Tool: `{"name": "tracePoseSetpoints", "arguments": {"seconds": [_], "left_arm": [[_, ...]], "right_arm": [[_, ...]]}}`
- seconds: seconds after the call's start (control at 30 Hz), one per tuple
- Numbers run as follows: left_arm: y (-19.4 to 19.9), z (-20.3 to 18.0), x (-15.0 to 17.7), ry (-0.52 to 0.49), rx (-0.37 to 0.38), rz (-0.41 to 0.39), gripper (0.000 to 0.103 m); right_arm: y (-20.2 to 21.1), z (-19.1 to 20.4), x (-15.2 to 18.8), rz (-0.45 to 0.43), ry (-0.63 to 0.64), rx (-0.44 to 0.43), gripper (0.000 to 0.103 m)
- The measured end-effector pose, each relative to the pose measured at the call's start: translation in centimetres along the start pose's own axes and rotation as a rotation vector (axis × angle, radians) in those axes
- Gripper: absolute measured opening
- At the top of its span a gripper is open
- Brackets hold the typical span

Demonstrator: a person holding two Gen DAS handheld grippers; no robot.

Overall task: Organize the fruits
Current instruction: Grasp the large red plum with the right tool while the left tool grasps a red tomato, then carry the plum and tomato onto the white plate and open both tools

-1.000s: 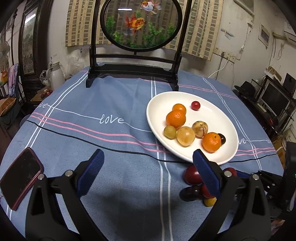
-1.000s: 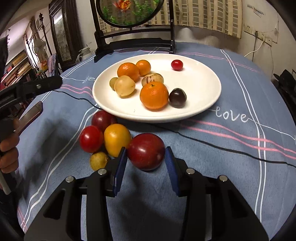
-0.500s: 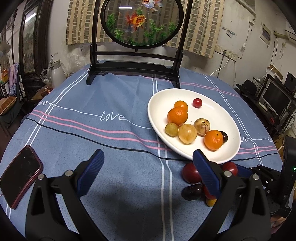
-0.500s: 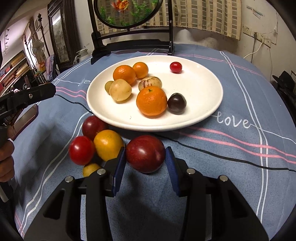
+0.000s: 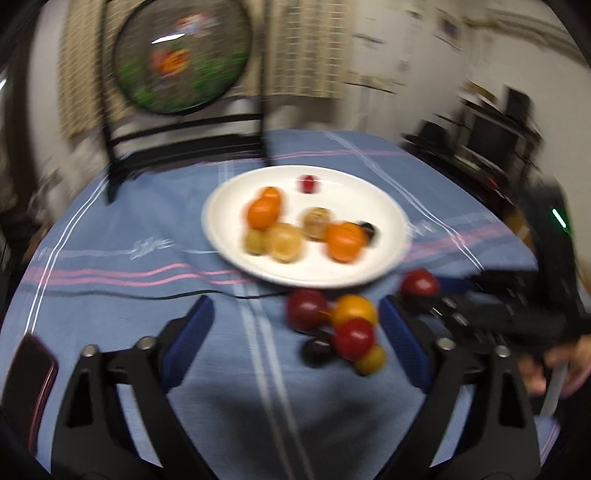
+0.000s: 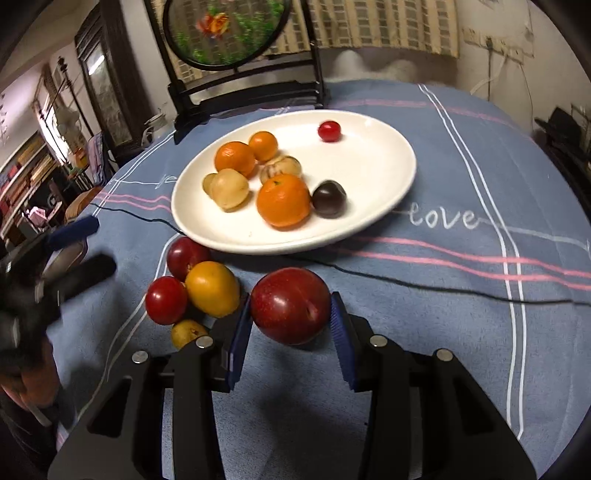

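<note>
A white plate (image 6: 402, 147) holds several fruits: oranges, pale round ones, a dark plum and a small red one. In front of it on the blue cloth lies a loose cluster: a dark red plum (image 6: 186, 255), a yellow-orange fruit (image 6: 212, 288), a red tomato (image 6: 165, 300) and a small yellow fruit (image 6: 186, 332). My right gripper (image 6: 291, 304) is shut on a large red plum (image 6: 290, 314) just right of the cluster. In the blurred left wrist view my left gripper (image 5: 295, 310) is closing. The cluster (image 5: 354, 339) lies between its fingers near the right one, untouched.
A round fish screen on a black stand (image 6: 225, 29) rises behind the plate. A dark phone (image 5: 26, 384) lies at the table's left edge. A person's hand (image 5: 554, 365) grips the right tool. Furniture and shelves crowd around the round table.
The left wrist view has swung right and rolled, bringing the loose fruit between its fingers, which stand narrower. The right gripper keeps its plum and has only rolled slightly.
</note>
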State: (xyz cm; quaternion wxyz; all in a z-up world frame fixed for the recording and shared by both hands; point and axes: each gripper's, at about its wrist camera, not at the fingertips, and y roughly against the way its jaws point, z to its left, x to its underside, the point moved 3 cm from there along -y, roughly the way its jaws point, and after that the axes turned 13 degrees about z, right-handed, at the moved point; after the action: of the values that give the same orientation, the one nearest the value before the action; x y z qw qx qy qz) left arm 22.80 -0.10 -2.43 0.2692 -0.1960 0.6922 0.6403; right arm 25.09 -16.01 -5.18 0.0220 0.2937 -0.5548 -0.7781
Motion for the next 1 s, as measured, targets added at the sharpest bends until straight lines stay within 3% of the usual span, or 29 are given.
{"name": "tracePoseSetpoints", "arguments": {"seconds": [0.1, 0.3, 0.53, 0.77, 1.0], "left_arm": [[-0.5, -1.7, 0.5, -0.065, 0.012, 0.014, 0.064], [-1.8, -2.2, 0.9, -0.071, 0.049, 0.059, 0.037], [-2.7, -3.3, 1.1, -0.112, 0.053, 0.081, 0.036], [-3.8, -3.9, 1.5, -0.142, 0.003, 0.112, 0.036], [-3.6, -3.2, 1.3, -0.109, 0.031, 0.101, 0.031]], "right_arm": [[-0.1, -0.4, 0.0, 0.016, -0.026, -0.016, 0.042], [0.0, -0.5, 0.1, 0.023, -0.030, -0.017, 0.042], [0.1, -0.8, 0.2, 0.039, -0.045, -0.032, 0.042], [0.1, -0.8, 0.2, 0.034, -0.041, -0.031, 0.042], [0.2, -0.8, 0.1, 0.026, -0.044, -0.025, 0.042]]}}
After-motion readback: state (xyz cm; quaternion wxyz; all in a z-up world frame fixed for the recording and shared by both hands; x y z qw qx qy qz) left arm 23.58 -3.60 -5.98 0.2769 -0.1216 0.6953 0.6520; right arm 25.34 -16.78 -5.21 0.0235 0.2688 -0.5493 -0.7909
